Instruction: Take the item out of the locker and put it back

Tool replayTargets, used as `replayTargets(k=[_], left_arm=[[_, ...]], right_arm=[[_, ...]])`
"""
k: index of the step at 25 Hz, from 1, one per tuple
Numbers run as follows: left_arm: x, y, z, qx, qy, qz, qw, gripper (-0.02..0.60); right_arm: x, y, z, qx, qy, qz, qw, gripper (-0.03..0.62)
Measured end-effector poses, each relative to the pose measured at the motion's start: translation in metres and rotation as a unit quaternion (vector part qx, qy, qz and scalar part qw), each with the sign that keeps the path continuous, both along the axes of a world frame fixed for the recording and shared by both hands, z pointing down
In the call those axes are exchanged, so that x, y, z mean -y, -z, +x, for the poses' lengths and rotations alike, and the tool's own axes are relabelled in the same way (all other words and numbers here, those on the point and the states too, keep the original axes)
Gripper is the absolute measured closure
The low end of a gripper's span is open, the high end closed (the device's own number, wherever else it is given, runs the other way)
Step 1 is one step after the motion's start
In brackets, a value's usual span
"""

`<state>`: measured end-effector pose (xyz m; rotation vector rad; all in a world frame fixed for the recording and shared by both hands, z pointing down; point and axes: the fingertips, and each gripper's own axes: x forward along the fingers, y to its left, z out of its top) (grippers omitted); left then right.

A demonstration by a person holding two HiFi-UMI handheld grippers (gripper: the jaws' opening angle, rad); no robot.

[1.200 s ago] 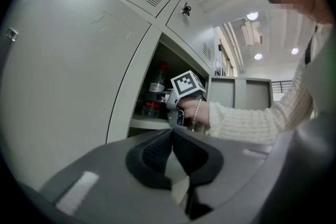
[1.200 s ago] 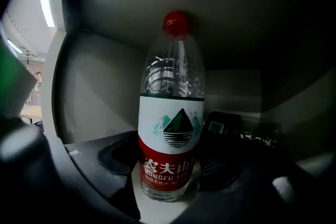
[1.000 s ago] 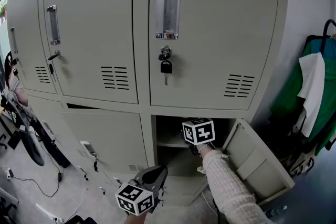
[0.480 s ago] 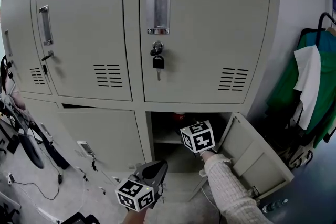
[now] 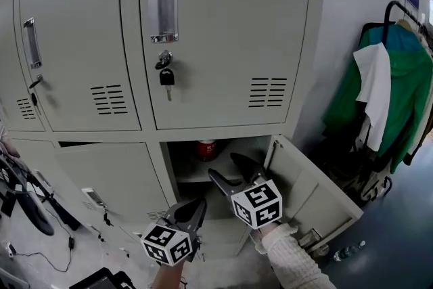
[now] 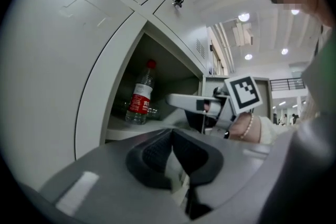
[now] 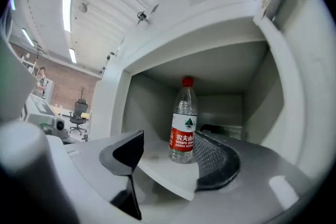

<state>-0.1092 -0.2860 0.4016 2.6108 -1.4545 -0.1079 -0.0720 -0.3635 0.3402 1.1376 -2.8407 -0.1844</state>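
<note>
The water bottle [image 7: 184, 122] is standing upright on the shelf [image 5: 195, 177] of the open lower locker [image 5: 223, 133], lined up past the tips of the right gripper [image 5: 226, 168], whose spread jaws are closing on nothing as far as I can tell, while the left gripper [image 6: 170, 136] is hanging lower, jaws pinched together, empty.

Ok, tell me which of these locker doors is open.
The bottom right door, swung out to the right, showing a red-labelled bottle on the shelf inside. The door above it, with a key in its lock, is shut.
</note>
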Motion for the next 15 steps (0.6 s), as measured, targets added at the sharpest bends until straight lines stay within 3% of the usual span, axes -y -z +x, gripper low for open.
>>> replayTargets(k=[3,6,9,15], left_arm=[[-0.002,0.000,0.007,0.001,-0.006,0.001,1.0000,0.574],[-0.002,0.001,0.009,-0.003,-0.008,0.006,0.9999,0.574],[-0.005,0.002,0.010,-0.006,-0.008,0.010,0.9999,0.574],[-0.020,0.002,0.024,0.012,-0.020,0.021,0.9995,0.574]], right_arm=[[-0.028,0.004,0.010,0.022,0.007,0.007,1.000,0.340],[-0.046,0.004,0.022,0.032,-0.006,0.017,0.999,0.449],[-0.060,0.000,0.032,0.031,-0.014,0.022,0.999,0.516],[-0.082,-0.015,0.055,0.036,-0.035,0.024,0.998,0.594]])
